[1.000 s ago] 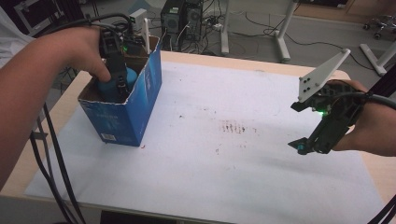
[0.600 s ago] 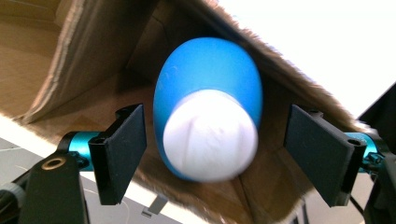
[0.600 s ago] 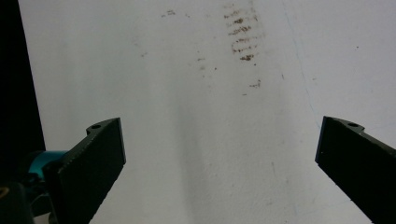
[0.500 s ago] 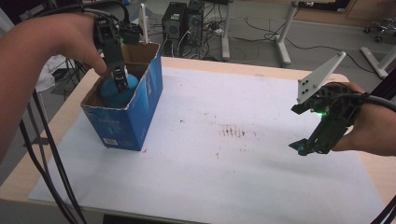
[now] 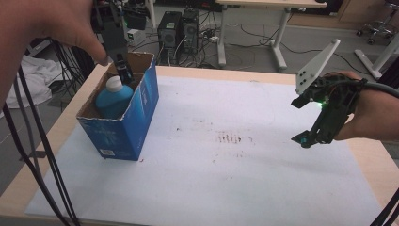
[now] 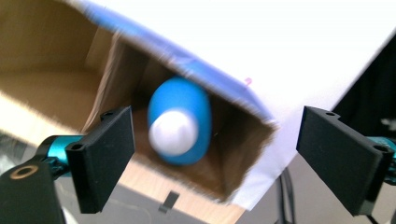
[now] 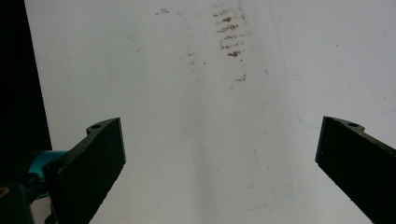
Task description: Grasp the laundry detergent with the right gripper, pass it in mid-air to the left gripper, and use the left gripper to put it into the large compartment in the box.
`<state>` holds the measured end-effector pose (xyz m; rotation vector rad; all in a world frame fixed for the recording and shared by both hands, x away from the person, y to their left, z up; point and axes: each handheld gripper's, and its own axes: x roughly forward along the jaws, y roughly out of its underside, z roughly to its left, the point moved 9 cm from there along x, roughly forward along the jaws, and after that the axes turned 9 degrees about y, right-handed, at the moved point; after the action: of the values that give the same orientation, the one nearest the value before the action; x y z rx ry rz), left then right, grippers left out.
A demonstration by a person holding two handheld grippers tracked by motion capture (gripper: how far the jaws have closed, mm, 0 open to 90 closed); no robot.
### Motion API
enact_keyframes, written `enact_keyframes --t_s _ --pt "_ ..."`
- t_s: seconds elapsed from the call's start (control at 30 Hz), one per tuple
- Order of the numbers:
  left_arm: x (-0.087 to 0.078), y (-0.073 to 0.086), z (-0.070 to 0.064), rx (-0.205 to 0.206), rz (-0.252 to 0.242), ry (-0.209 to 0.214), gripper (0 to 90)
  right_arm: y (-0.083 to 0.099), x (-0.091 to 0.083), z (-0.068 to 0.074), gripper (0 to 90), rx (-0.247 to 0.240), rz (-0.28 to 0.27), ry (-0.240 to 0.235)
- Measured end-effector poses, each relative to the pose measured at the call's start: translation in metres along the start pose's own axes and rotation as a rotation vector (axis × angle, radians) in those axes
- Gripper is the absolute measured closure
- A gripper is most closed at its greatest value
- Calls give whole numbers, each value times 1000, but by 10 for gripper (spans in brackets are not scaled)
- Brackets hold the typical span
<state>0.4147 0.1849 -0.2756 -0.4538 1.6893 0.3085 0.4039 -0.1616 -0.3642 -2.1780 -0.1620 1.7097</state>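
Observation:
A blue bottle with a white cap stands upright inside an open blue cardboard box at the table's left. My left gripper hangs just above the box's far end, open, with the bottle below and free of its jaws. Over the table's right side, my right gripper is held open above the white paper with nothing between its jaws.
White paper covers the table and bears dark smudges near its middle. Black cables trail down at the left. Computer towers and desk legs stand on the floor beyond the far edge.
My left gripper has risen out of the box and let go of the blue bottle, which stays standing inside. The right gripper has hardly moved.

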Motion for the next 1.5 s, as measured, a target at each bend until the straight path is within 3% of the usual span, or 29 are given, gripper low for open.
enact_keyframes --t_s 0.13,0.33,0.53,0.8,0.93,1.5 --pt "6 -17 -16 79 19 9 94 3 -5 -5 9 -26 22 9" --pt "15 -38 -27 150 34 10 69 10 -8 -9 9 -38 69 13" --pt "23 -51 -28 183 50 5 40 15 -6 -13 9 -49 92 7" --pt "35 -70 -29 235 59 10 16 24 6 -23 9 -91 173 8" --pt "41 -78 -29 267 65 10 16 33 21 -29 9 -116 224 -7" --pt "51 -82 -24 285 95 27 16 35 53 -52 9 -96 251 -39"
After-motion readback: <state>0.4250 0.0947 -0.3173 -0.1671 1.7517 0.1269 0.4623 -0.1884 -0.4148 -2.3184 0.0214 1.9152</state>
